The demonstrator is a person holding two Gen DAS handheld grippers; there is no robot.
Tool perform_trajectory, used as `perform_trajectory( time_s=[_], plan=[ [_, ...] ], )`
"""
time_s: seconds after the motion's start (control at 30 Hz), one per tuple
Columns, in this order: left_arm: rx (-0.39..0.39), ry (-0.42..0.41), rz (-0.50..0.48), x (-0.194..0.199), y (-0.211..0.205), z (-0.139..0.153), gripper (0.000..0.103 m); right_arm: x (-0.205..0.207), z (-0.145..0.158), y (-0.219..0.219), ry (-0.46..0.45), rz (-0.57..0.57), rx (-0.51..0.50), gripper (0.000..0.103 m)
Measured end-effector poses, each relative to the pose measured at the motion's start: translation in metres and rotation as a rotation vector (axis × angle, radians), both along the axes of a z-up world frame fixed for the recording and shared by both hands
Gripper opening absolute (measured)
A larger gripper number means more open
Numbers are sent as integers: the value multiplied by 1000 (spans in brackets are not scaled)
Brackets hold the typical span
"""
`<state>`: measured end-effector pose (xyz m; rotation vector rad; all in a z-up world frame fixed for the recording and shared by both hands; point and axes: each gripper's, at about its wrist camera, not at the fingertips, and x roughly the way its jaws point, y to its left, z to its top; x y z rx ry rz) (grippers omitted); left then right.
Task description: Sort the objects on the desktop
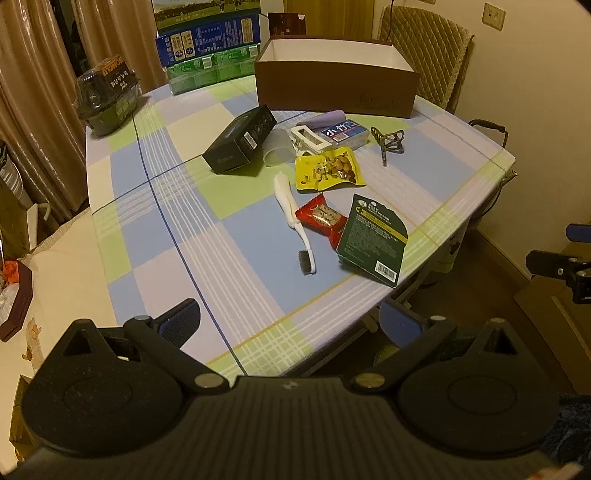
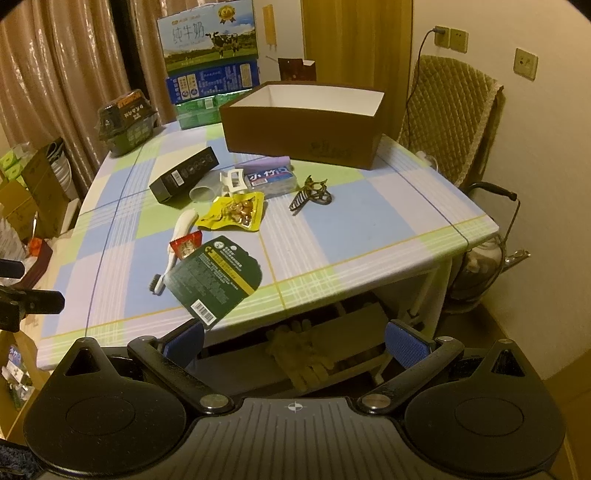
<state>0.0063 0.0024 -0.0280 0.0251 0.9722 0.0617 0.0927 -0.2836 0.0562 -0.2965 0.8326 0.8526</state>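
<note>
Checked table [image 1: 155, 206]; toothbrush [image 1: 291, 218] beyond tongs [image 1: 291, 325].

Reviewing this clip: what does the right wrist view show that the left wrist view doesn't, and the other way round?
Only the right wrist view shows the cow picture on the milk carton, the wall charger plug, and gloves under the table.

Only the left wrist view shows the dark octagonal tray on the cream-covered surface at its left edge.

Both share the open brown box, black carton, yellow snack pouch, red snack packet, white toothbrush, green card package, patterned hair claw and quilted chair.
</note>
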Motion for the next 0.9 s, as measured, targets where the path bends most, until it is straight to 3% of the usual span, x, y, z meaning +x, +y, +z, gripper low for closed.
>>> perform_trajectory(
  time_s=[0.9],
  plan=[
    [-59, 21, -27, 15, -4, -20, 102, 15, -11, 7, 21, 15, -24, 101]
  ],
)
